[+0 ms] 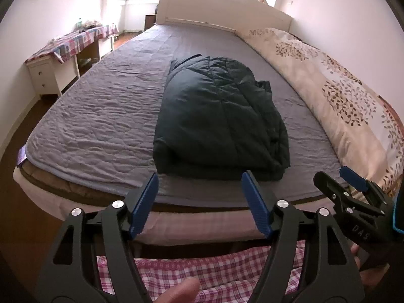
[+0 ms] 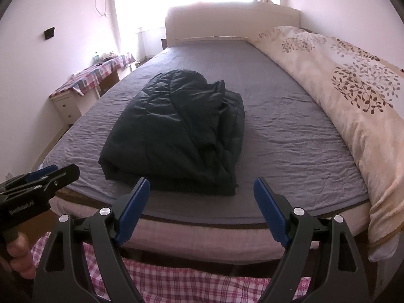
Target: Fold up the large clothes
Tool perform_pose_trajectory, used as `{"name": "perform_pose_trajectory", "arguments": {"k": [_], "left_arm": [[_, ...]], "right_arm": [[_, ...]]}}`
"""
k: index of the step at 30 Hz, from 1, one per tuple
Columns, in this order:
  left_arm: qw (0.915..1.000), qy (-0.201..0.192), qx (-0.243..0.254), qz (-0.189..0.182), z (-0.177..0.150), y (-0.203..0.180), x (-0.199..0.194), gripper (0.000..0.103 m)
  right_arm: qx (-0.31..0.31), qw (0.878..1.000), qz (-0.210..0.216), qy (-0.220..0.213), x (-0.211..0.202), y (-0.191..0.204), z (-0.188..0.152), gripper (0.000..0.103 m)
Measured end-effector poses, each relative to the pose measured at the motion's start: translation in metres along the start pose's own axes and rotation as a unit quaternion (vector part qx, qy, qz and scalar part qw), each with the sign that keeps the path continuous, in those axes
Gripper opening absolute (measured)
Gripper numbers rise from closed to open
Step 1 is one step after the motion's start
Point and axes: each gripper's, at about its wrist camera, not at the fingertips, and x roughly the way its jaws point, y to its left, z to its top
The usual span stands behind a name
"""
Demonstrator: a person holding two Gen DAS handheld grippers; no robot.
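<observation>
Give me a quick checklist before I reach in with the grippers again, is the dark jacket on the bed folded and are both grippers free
1. Left gripper open and empty: ok, blue fingers spread, nothing between them.
2. Right gripper open and empty: ok.
3. Both grippers off the garment: ok, they sit at the foot of the bed, short of the fabric.
4. Dark jacket folded into a compact bundle: ok, layers stacked.
5. Edges tidy: not ok, a loose flap sticks up at the bundle's far right side.
6. Floral quilt apart from the jacket: ok, grey sheet shows between them.
</observation>
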Motion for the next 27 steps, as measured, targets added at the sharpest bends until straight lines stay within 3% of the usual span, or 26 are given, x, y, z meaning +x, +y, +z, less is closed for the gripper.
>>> {"name": "perform_pose_trajectory", "arguments": {"k": [27], "left_arm": [[0.9995, 0.030, 0.000, -0.007, -0.002, 0.000, 0.015, 0.064]], "right_arm": [[0.011, 1.000, -0.003, 0.026, 0.013, -0.008, -0.002, 0.082]]}}
